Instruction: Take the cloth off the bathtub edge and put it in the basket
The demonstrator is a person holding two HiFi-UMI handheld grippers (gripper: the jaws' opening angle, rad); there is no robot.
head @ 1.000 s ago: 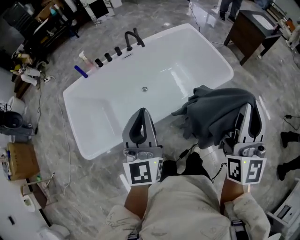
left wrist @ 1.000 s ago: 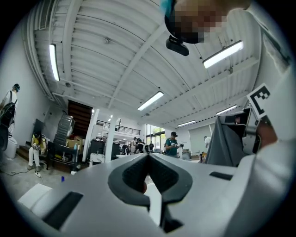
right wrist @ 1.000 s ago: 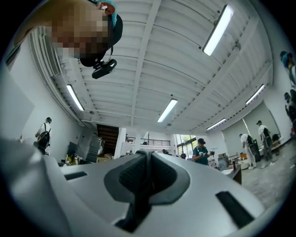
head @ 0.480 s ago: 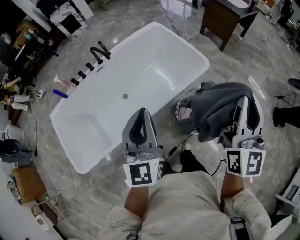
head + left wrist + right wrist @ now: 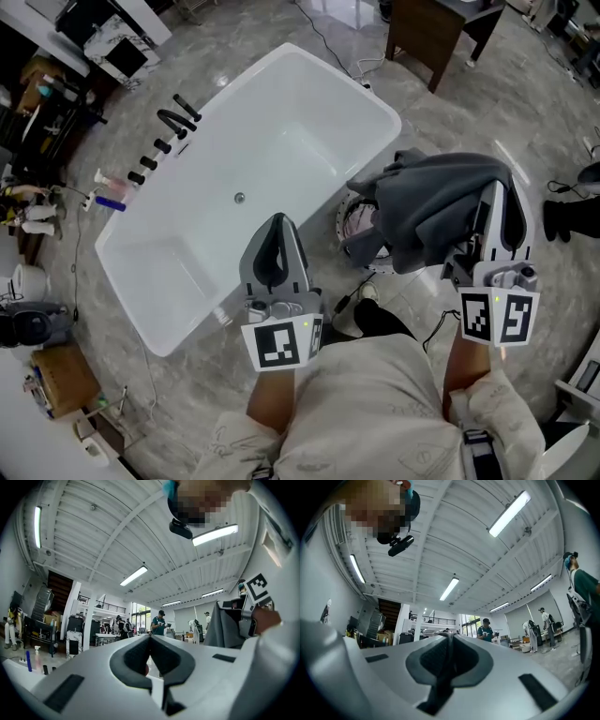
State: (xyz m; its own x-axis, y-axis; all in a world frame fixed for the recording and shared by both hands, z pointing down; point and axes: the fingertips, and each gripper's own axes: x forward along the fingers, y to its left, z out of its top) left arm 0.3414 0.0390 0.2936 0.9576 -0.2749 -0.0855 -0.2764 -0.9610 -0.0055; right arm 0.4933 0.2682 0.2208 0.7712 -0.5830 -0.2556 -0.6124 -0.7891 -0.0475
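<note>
A grey cloth (image 5: 427,211) is seen draped over the right gripper (image 5: 497,211), clear of the bathtub (image 5: 281,141) edge and bunched in heavy folds above a round basket (image 5: 353,223). The basket is set on the marble floor (image 5: 525,122) just beside the tub's long side, and its near part is covered by the hanging cloth. Whether the fabric touches the rim cannot be told.

The right gripper's jaws are shown pressed together in its own view, with a thin dark strip of the cloth pinched between them. The left gripper (image 5: 277,225) is held alongside, over the tub's near rim. Its jaws are closed tip to tip and nothing is caught between them.

The white tub is shown empty, with a drain (image 5: 239,198) at its middle and black taps (image 5: 173,120) lined along its far edge. A few bottles (image 5: 110,183) are stood at one corner of that edge. A dark wooden cabinet (image 5: 427,33) is seen past the tub's end. From the gripper views, a bright hall is made out — strip lights overhead and several people at work in the distance.
</note>
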